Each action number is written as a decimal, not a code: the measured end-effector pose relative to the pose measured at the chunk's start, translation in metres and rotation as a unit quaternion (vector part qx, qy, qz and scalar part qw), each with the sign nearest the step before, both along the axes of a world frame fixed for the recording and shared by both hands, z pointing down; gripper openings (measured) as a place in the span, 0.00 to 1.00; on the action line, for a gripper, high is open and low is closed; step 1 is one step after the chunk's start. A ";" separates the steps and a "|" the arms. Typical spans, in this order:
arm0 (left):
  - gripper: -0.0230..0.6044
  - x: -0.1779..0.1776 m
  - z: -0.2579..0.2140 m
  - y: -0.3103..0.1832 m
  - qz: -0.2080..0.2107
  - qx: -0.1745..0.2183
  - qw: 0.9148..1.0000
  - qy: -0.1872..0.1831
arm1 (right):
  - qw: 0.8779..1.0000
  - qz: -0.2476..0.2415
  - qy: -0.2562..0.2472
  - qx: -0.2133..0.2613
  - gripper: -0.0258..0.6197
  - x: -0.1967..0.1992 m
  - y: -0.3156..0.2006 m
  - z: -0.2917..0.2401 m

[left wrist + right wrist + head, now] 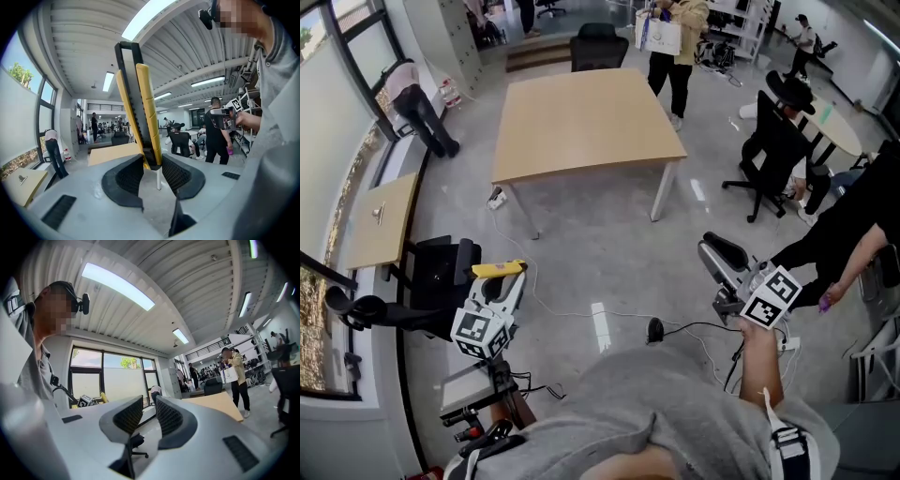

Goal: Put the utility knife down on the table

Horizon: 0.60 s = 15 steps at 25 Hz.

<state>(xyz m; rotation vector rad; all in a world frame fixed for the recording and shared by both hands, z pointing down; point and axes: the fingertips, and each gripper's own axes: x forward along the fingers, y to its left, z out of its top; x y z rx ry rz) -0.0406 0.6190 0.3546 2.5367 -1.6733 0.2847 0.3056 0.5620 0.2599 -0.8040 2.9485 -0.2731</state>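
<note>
A person stands well back from a light wooden table (581,122), with a hand-held claw in each hand. The left gripper (500,281) is clamped on the lower end of a yellow and black utility knife (139,103). The knife stands upright between the mesh pads (126,176), probably gripped this way for carrying, and is not yet set down. The right gripper (719,255) is held out to the other side, jaws slightly apart with nothing between them.

The head view shows the knife only as a yellow sliver. The left gripper view shows its ridged black slider, though whether a blade is out is unclear. Only the right gripper view shows that gripper's empty gap.
</note>
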 end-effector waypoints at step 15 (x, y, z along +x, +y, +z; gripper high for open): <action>0.23 0.078 -0.008 -0.120 -0.019 -0.023 0.999 -0.038 | 0.999 -0.025 -0.042 -0.021 0.16 0.074 -0.144 0.022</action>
